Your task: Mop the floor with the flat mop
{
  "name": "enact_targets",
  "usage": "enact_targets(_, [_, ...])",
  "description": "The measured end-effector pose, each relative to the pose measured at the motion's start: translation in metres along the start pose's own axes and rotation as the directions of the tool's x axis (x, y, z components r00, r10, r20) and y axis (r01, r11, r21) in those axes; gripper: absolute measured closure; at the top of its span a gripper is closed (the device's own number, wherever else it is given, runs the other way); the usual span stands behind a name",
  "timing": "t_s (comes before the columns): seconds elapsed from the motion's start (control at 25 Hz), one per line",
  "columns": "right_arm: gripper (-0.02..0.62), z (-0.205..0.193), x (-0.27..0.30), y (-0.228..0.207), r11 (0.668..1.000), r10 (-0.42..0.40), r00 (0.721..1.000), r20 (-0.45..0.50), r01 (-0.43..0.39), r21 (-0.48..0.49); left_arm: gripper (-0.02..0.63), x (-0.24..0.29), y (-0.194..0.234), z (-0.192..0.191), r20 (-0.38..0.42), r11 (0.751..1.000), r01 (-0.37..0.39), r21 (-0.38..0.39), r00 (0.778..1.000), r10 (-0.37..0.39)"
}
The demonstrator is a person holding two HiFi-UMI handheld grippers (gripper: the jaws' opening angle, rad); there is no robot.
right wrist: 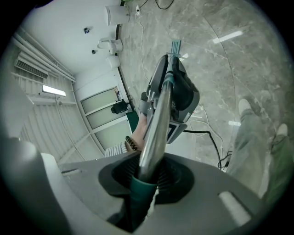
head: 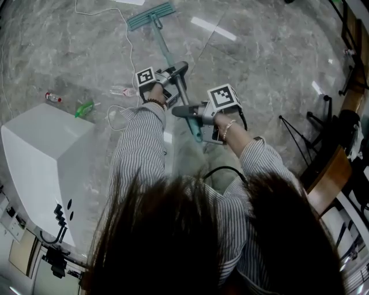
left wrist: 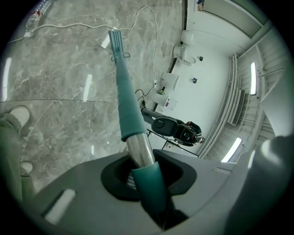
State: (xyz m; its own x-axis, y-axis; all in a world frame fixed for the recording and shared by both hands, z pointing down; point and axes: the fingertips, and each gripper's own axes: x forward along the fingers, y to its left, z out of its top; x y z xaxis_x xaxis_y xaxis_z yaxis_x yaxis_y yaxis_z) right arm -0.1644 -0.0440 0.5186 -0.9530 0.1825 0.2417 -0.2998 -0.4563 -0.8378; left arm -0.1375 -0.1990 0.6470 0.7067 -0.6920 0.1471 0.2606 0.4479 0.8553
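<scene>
Closest to me, my right gripper is clamped on the mop, right where the teal end grip of its handle meets the bare metal tube. The pads squeeze it from both sides, no gap. The teal butt end pokes back past the gripper toward my body.

A bit further along, my left gripper is clamped on the handle too. Its jaws are pinched on a short teal collar, with shiny tube just beyond and then a long teal sleeve. So that's two grips on one handle, right nearer me and left ahead of it. They're near each other but not touching.

The handle's long axis runs away from me and slants down to the floor, leaning a little left in the head view. The grip end is up by my hands and the working end points out front. The head lies flat on the grey marble-look floor at the far end, its long side across the handle like a T.

Other stuff around:
- A big white box stands to my left.
- A small red-and-white bottle and a green thing I can't make out lie on the floor just past the box.
- A clear bottle lies just left of my left gripper.
- A thin white cable snakes along the floor left of the handle.
</scene>
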Motion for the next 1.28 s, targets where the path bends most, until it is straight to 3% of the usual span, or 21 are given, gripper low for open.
enact_targets(0.32, [0.515,-0.021,-0.015,-0.012,1.0,0.009,1.0,-0.012,-0.009,0.005,0.525,0.001,0.011,-0.029,-0.036,1.0,-0.016,0.023,0.999,0.017])
enact_targets(0.6, [0.523,-0.075,-0.05,-0.056,1.0,-0.012,0.998,-0.06,0.012,0.011,0.522,-0.006,0.05,-0.095,-0.076,0.998,-0.038,0.049,0.996,0.042])
enact_targets(0.84, [0.526,-0.157,-0.102,-0.116,0.998,-0.068,0.985,-0.158,0.066,-0.015,0.52,-0.017,0.102,-0.188,-0.048,0.999,0.004,0.042,0.999,-0.002])
enact_targets(1.04, [0.526,-0.219,-0.157,-0.156,0.999,-0.042,0.987,-0.155,0.045,0.012,0.522,-0.018,0.139,-0.272,-0.045,0.997,0.081,0.016,0.996,-0.08])
enact_targets(1.28, [0.526,-0.285,-0.226,-0.194,0.998,-0.054,0.983,-0.176,0.06,0.031,0.522,-0.014,0.174,-0.369,-0.075,0.994,0.113,-0.006,0.991,-0.113])
